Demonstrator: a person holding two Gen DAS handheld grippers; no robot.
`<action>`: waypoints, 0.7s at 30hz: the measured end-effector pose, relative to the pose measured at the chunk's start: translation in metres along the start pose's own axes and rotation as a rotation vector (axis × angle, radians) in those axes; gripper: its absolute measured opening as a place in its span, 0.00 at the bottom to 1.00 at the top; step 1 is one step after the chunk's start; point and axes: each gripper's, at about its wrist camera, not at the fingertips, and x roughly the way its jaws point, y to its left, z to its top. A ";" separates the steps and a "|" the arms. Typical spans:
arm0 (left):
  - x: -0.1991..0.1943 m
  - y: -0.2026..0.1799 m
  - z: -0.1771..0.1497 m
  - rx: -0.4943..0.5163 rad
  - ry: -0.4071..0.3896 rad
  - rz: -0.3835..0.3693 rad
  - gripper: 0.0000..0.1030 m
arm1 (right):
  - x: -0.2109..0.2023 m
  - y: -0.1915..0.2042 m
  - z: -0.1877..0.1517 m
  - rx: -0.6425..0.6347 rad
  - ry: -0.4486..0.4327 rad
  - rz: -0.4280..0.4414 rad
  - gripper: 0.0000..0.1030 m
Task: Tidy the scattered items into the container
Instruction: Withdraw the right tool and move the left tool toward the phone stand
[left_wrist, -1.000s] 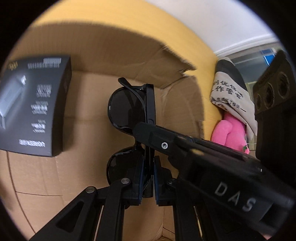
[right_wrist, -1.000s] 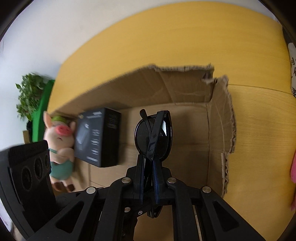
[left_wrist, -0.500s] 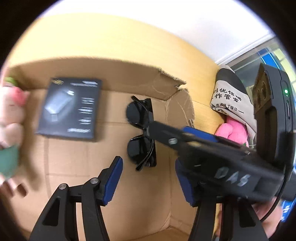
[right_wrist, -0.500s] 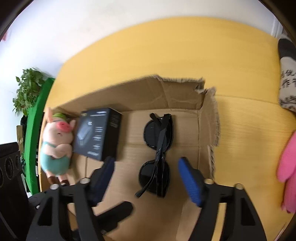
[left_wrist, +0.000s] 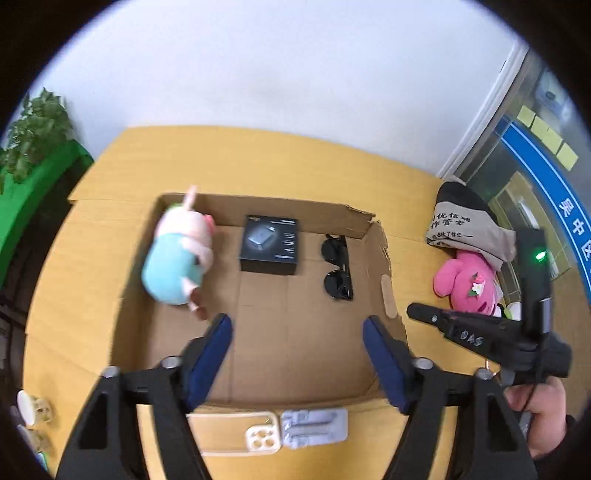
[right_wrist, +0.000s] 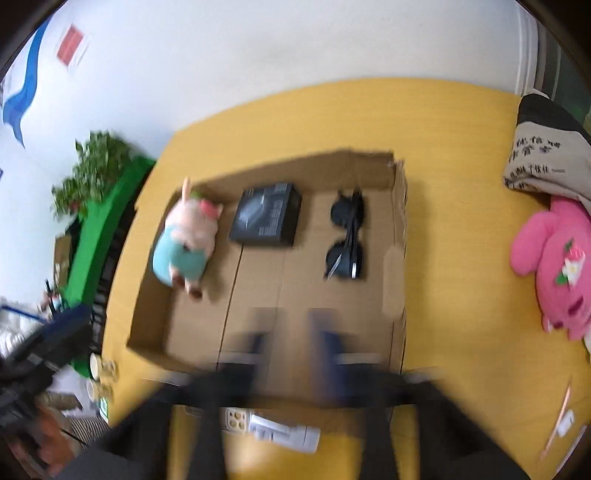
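Once clamped — sunglasses (left_wrist: 338, 266) now boxed

both wrist views look steeply down from above the near edge; each shows the cardboard box (left_wrist: 384, 258) (right_wrist: 399, 206) toward twelve o'clock.

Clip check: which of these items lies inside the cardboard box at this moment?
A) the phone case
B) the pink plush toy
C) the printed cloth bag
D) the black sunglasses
D: the black sunglasses lie folded on the floor of the cardboard box, near its right wall, beside the black carton and the pig plush.
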 end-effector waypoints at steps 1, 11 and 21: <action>-0.008 0.003 -0.004 0.014 0.009 -0.003 0.00 | -0.001 0.005 -0.006 0.001 -0.004 0.001 0.03; -0.073 0.034 -0.040 -0.080 -0.057 0.180 0.73 | -0.038 0.039 -0.055 -0.023 -0.019 -0.059 0.97; -0.108 0.055 -0.055 -0.067 -0.069 0.172 0.73 | -0.060 0.069 -0.079 -0.017 -0.043 -0.103 0.97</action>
